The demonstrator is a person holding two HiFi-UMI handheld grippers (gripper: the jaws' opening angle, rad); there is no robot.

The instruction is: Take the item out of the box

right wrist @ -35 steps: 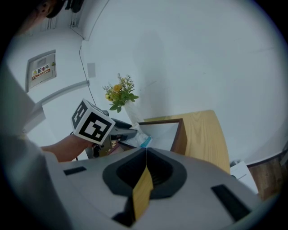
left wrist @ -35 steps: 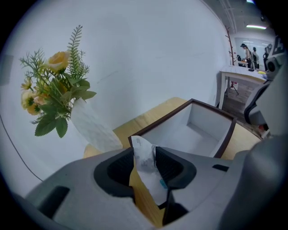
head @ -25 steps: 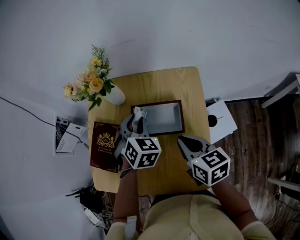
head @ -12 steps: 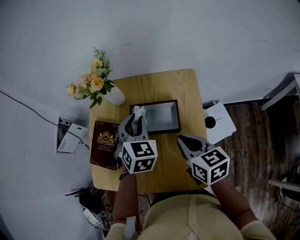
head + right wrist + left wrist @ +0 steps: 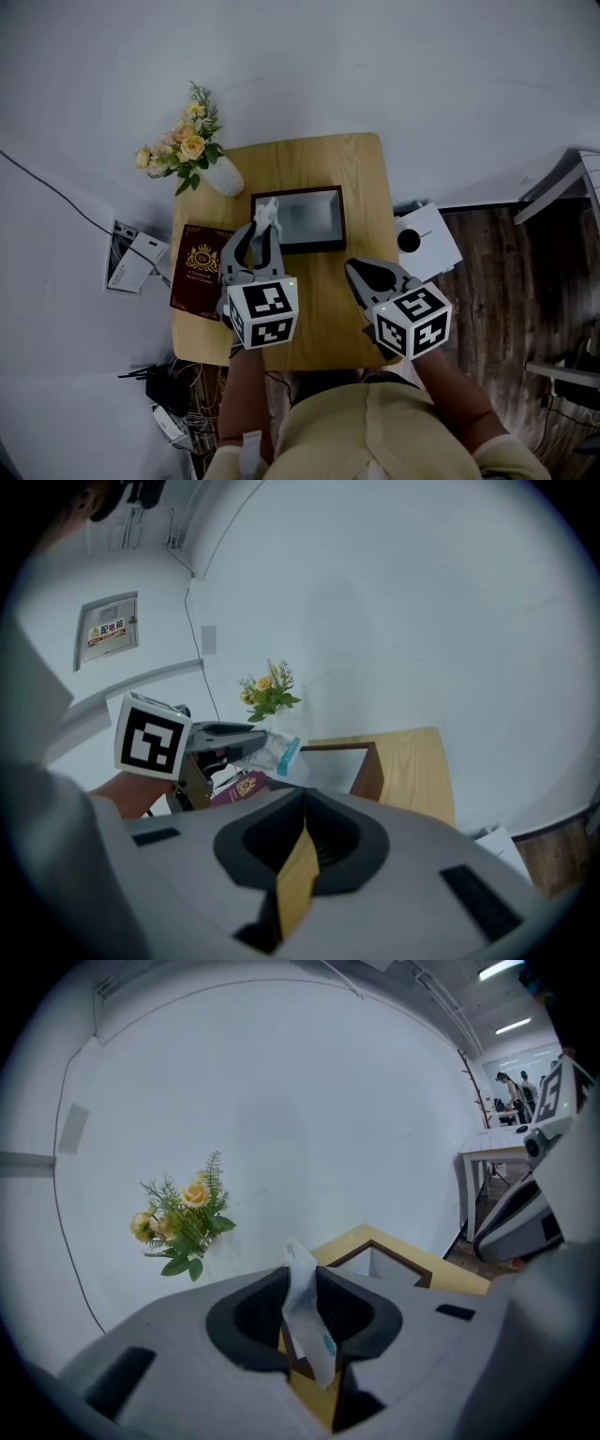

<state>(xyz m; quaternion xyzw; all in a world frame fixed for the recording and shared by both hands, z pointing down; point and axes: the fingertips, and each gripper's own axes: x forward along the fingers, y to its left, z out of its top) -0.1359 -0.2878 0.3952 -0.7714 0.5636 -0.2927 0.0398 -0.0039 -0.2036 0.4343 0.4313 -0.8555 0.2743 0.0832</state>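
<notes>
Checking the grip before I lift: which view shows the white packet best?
Left gripper view: the packet sits centred, pinched by the left gripper, whose jaws have just been closing. Head view shows only its tip near the box; right gripper view shows it small.

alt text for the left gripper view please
The left gripper, its jaws having just closed further, pinches a thin white packet. Behind it an open brown-rimmed box sits on a wooden table, with yellow flowers to the left against a white wall.
</notes>
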